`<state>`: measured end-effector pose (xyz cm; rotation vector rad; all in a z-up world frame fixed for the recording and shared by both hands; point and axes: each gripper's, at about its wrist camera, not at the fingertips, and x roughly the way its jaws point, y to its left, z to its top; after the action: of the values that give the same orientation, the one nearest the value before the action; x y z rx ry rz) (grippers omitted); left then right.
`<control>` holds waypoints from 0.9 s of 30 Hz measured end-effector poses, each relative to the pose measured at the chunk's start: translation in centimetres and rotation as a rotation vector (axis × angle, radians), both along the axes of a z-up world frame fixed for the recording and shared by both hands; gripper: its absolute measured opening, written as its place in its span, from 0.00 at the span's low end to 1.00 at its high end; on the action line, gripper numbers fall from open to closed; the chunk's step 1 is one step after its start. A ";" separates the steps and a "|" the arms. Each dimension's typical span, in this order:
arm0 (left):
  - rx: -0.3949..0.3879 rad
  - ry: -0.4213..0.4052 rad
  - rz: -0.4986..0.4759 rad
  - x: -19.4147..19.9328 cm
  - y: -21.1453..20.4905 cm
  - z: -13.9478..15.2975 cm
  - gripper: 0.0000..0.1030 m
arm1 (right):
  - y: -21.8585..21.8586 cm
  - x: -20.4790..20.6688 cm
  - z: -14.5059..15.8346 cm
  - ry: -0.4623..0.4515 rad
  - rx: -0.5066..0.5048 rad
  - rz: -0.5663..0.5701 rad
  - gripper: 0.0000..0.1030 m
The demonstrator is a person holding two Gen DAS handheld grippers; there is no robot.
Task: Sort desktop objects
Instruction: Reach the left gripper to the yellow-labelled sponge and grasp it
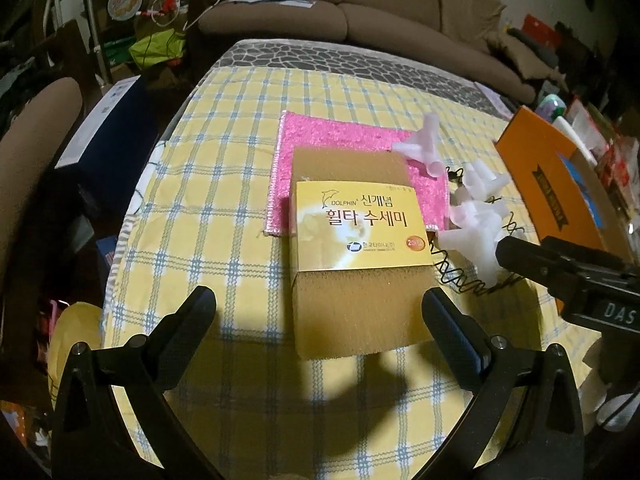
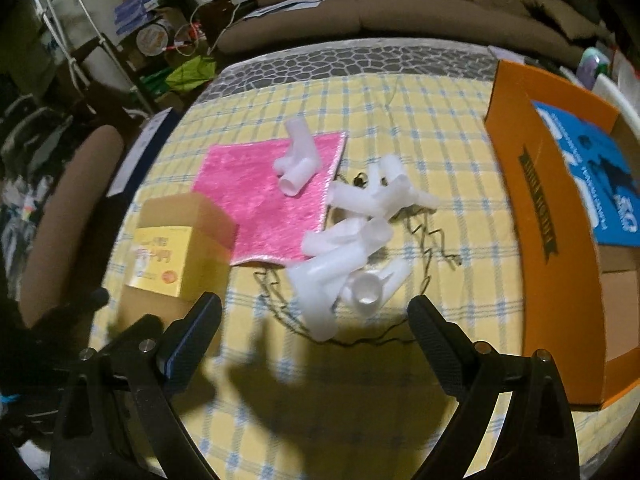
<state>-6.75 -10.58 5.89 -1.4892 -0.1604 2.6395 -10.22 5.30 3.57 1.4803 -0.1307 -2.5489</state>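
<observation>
A tan sponge pack with a yellow Korean label (image 1: 360, 256) lies on the yellow checked tablecloth, partly over a pink cloth (image 1: 344, 148). My left gripper (image 1: 318, 312) is open, its fingers either side of the pack's near end, not touching. Several white plastic pipe connectors (image 2: 348, 252) lie in a heap over a black coiled wire (image 2: 420, 240); one connector (image 2: 298, 160) rests on the pink cloth (image 2: 264, 204). My right gripper (image 2: 314, 316) is open and empty just in front of the heap. The pack shows at the left (image 2: 176, 248).
An open orange cardboard box (image 2: 548, 216) with a blue packet inside stands at the table's right edge. A brown sofa (image 1: 360, 4) lies beyond the table, a chair (image 1: 32, 120) at the left. The right gripper's body (image 1: 568, 268) shows in the left wrist view.
</observation>
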 end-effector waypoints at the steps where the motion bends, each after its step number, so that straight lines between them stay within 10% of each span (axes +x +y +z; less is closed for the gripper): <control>1: -0.006 0.002 -0.003 -0.1 0.2 0.0 1.00 | 0.0 0.0 -0.1 0.003 0.013 -0.001 0.93; 27: -0.132 0.012 -0.040 -0.7 2.5 -0.8 1.00 | 2.2 -0.2 -0.1 0.006 0.030 -0.029 0.93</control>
<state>-7.49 -8.08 5.10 -1.4968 0.0458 2.6737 -10.40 7.49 3.52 1.4924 -0.1142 -2.5885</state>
